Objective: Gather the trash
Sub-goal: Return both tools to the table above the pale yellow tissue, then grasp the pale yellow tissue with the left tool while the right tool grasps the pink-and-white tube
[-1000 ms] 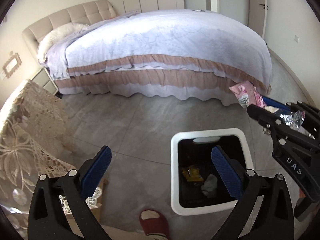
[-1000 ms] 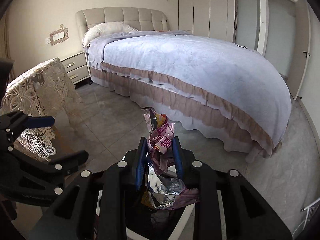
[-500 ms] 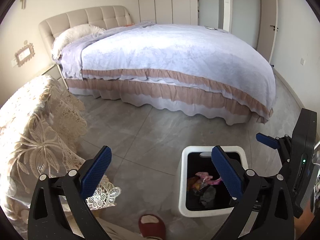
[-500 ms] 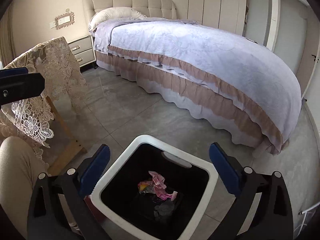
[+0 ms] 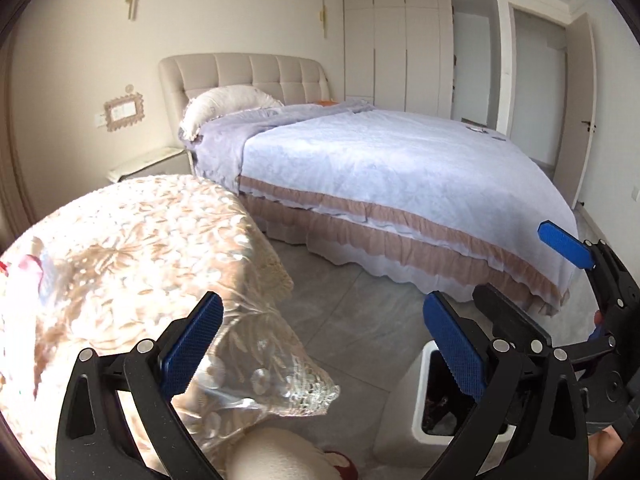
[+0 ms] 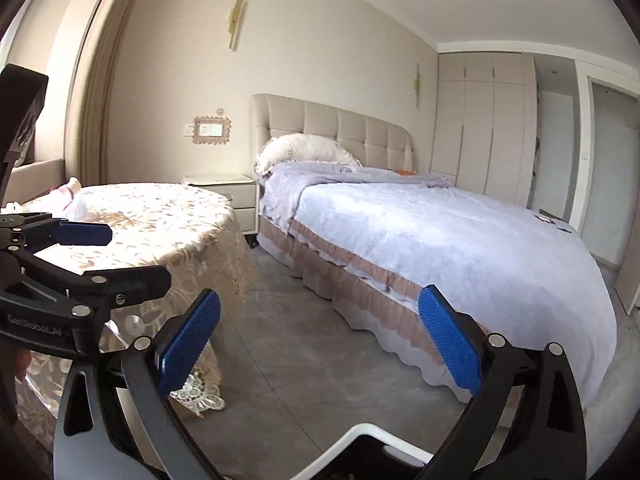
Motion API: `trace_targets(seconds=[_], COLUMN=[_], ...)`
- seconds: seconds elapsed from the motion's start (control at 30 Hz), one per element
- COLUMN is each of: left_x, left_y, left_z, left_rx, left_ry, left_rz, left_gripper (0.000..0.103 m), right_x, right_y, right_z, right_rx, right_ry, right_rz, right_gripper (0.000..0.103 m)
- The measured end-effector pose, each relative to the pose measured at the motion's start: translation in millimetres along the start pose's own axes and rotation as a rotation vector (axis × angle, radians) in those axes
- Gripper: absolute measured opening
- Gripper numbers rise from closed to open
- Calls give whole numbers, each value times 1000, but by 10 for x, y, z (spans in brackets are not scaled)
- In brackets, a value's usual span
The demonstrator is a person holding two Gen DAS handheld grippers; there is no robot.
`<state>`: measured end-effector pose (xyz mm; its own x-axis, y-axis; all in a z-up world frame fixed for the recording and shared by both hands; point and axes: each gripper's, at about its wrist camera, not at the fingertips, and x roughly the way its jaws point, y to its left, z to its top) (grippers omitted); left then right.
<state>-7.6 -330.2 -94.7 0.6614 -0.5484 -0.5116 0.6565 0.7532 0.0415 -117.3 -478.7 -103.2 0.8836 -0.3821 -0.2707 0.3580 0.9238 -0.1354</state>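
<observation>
The white trash bin (image 5: 424, 392) with a black inside stands on the floor at the lower right of the left wrist view, with some trash in it; its rim (image 6: 360, 434) shows at the bottom of the right wrist view. My left gripper (image 5: 324, 344) is open and empty, above the edge of the round table (image 5: 132, 240) and left of the bin. My right gripper (image 6: 320, 336) is open and empty, above the bin's rim. Pale crumpled trash (image 6: 70, 196) lies on the far left of the table.
A large bed (image 6: 440, 240) with a lilac cover fills the right side. A lace cloth hangs over the table (image 6: 160, 208). A nightstand (image 6: 224, 188) stands by the headboard. Grey floor tiles (image 6: 300, 352) lie between table and bed. My knee (image 5: 276, 456) shows below.
The right gripper opened and dropped the pink and silver wrapper into the bin. Both grippers have since lifted and tilted up, away from the bin toward the table and bed.
</observation>
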Motion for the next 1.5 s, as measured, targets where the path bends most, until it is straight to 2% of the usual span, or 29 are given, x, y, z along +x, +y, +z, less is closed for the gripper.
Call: trace_targets(seconds=[0.23,0.33,0.43,0.53,0.7,0.9,1.13,1.5], left_x=[-461,-633,-833,-962,-1141,-1292,-1289,-1006], left_y=[644,916,1187,1453,1947,2490,2991,3418], left_z=[-23,-40,-97,-144,-273,-442,-579,-715], left_rx=[-32,-47,-64,-97,-157,-257,-376,-498], left_ry=[-82,-110,-158,-148,-121,-67,-16,68], left_rz=[189,274,324,379,506,586,599,460], left_gripper=[98,99,99,99,98,98,98,99], right_x=[79,93,176,210,213,238,379,630], right_y=[728,970,1164,1342,1828,2356,2772,3099], right_z=[316,431,548,634,752,870,946,998], right_rx=[-117,-119,-86,-58,-89,-174,-233,-248], right_ry=[-36,-36,7,13,-3,-22,-1,45], right_rz=[151,215,276,332,397,433,472,493], right_gripper=[99,99,99,99,99,99,99,99])
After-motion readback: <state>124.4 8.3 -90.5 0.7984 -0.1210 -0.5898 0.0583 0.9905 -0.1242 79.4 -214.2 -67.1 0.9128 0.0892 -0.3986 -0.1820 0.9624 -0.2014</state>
